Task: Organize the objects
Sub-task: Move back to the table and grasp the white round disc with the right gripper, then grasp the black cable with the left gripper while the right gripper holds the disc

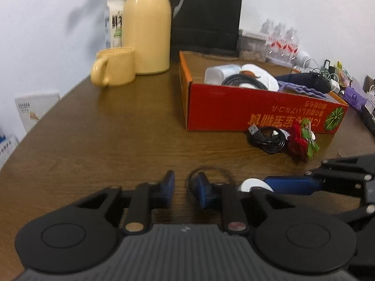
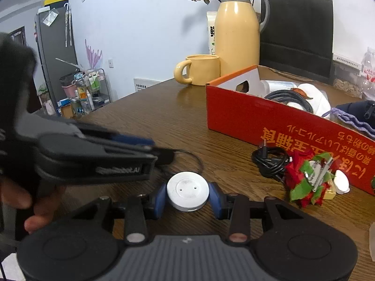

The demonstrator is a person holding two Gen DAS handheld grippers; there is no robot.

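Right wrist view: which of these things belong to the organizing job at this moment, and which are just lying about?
In the job:
- white puck, between the right gripper pads
- its thin cable, at the left gripper
- red box
- coiled black cable
- red-green ornament

Lying about:
- yellow jug
- yellow mug
- black bag
- water bottles

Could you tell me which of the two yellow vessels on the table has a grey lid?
The tall yellow thermos jug, standing behind the short yellow ceramic mug; it has a grey lid and handle, while the mug is open-topped.
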